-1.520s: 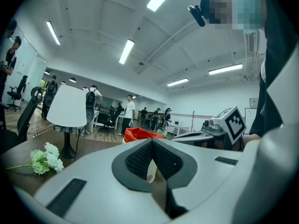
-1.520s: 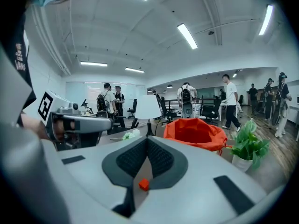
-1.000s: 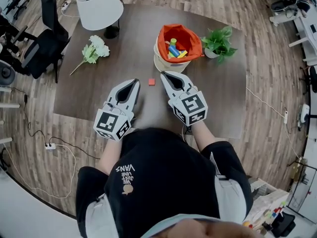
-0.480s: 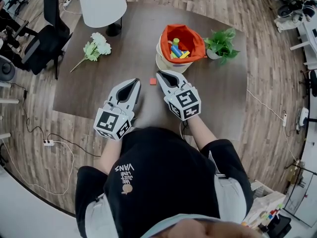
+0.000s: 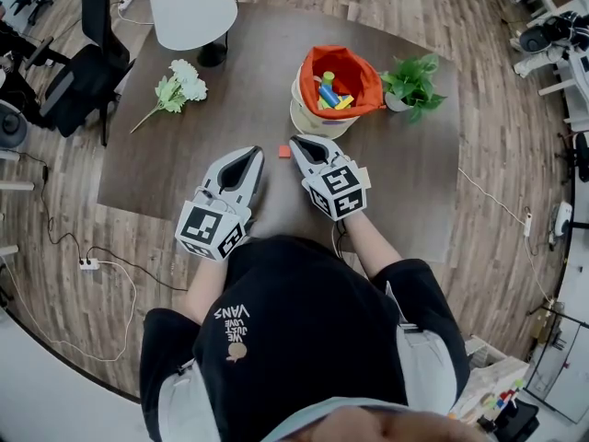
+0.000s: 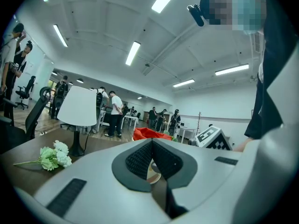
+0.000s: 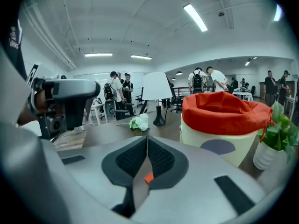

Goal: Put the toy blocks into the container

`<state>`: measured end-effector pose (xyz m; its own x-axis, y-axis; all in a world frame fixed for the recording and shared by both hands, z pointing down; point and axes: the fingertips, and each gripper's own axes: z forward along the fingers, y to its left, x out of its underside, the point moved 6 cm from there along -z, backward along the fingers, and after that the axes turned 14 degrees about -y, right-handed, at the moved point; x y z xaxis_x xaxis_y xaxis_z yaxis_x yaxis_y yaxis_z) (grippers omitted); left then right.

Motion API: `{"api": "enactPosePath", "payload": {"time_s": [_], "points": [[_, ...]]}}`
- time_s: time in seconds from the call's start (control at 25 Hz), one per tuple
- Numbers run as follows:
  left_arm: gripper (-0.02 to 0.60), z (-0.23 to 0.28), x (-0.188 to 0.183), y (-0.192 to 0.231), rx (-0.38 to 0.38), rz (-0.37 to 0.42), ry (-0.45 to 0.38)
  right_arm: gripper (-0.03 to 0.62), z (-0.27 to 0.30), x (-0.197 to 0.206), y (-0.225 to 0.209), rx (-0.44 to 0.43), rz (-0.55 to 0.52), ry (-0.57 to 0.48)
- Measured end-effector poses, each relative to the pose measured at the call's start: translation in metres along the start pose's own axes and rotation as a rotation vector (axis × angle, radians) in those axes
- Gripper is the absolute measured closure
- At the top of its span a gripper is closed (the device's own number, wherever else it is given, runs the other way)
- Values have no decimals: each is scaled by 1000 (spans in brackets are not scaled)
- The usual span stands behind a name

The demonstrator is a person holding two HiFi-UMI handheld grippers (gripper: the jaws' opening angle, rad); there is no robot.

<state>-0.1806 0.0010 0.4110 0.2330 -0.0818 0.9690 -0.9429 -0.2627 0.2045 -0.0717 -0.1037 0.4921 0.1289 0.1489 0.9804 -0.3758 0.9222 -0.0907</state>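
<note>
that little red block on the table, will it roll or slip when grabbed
The red block looks small and flat-sided, so it probably sits still rather than rolling. It is likely light and rigid; a nudge may slide it across the smooth table.

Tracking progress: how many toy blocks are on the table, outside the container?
1. A small red block lies on the table just beyond the right gripper, in front of the container. Others may be hidden under that gripper.

Your dark table [image 5: 248, 81] stands on wood-plank floor [image 5: 515, 201]; white lamp [image 5: 191, 7] far left, black office chair [image 5: 83, 72] beyond it.
</note>
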Motion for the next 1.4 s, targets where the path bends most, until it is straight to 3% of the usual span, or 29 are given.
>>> {"api": "enactPosePath", "payload": {"time_s": [0.6, 1.4], "points": [[571, -4, 2, 1, -12, -7, 3, 574, 18, 46, -3, -14, 20, 147], [571, -2, 7, 3, -10, -23, 13, 572, 37, 98, -6, -54, -28, 344]]}}
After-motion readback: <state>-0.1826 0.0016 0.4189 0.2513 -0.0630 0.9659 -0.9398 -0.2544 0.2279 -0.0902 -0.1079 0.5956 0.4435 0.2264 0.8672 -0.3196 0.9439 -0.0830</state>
